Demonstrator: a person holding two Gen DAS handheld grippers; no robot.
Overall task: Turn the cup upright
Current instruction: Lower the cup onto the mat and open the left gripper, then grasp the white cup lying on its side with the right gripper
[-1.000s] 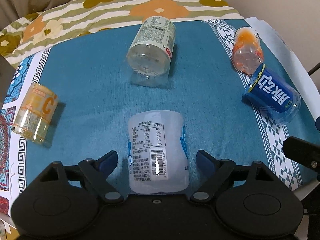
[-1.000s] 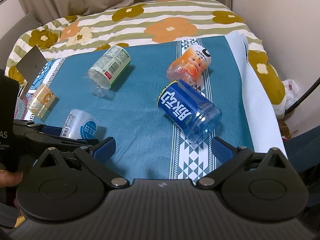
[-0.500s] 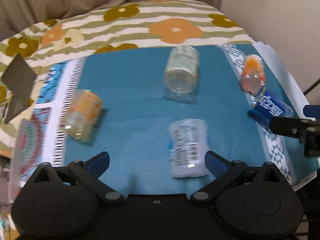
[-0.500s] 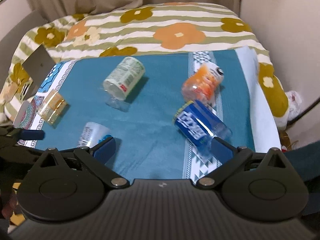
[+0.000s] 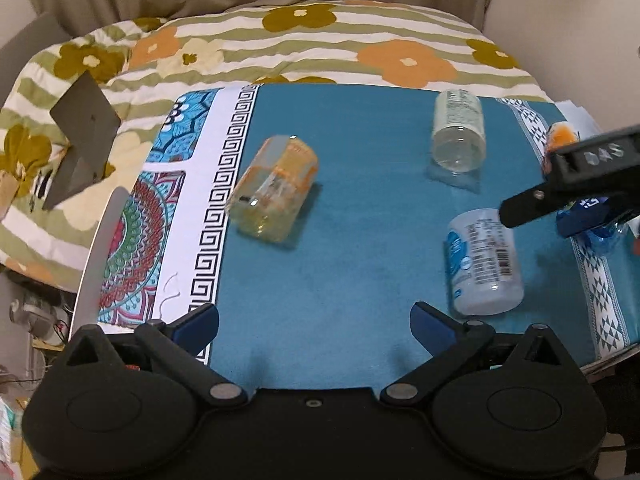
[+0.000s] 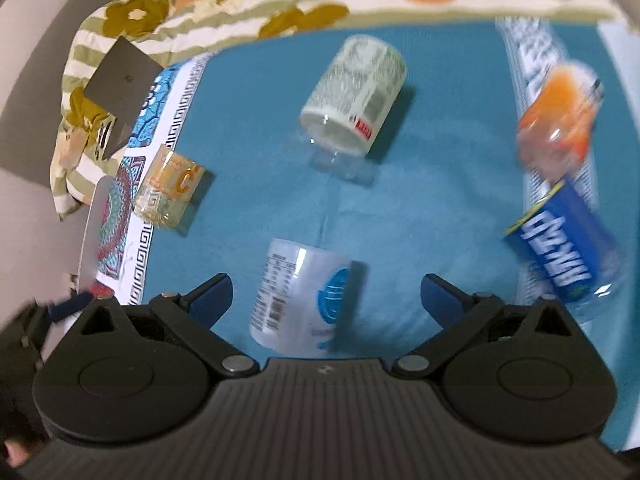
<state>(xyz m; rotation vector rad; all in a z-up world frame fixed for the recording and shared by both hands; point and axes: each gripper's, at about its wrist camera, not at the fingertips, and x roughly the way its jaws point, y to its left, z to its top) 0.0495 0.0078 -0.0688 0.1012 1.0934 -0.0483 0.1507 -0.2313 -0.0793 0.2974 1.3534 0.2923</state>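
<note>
Several plastic cups lie on their sides on a teal cloth (image 5: 360,240). A white cup with a blue logo and barcode (image 6: 300,300) lies between the fingers of my open, empty right gripper (image 6: 326,300); it also shows in the left wrist view (image 5: 482,262). A yellow-orange cup (image 5: 274,188) lies ahead of my open, empty left gripper (image 5: 314,326), apart from it. A green-white label cup (image 5: 458,134), a blue cup (image 6: 560,252) and an orange cup (image 6: 558,114) lie farther off.
The right gripper's black body (image 5: 580,176) reaches in from the right in the left wrist view. A patterned mat border (image 5: 140,240) lies at the cloth's left. A floral striped blanket (image 5: 320,44) lies behind. A grey card (image 5: 80,136) stands at the left.
My left gripper has swung left, away from the white cup toward the yellow-orange cup. My right gripper has moved left and down from the blue cup and now brackets the white cup.
</note>
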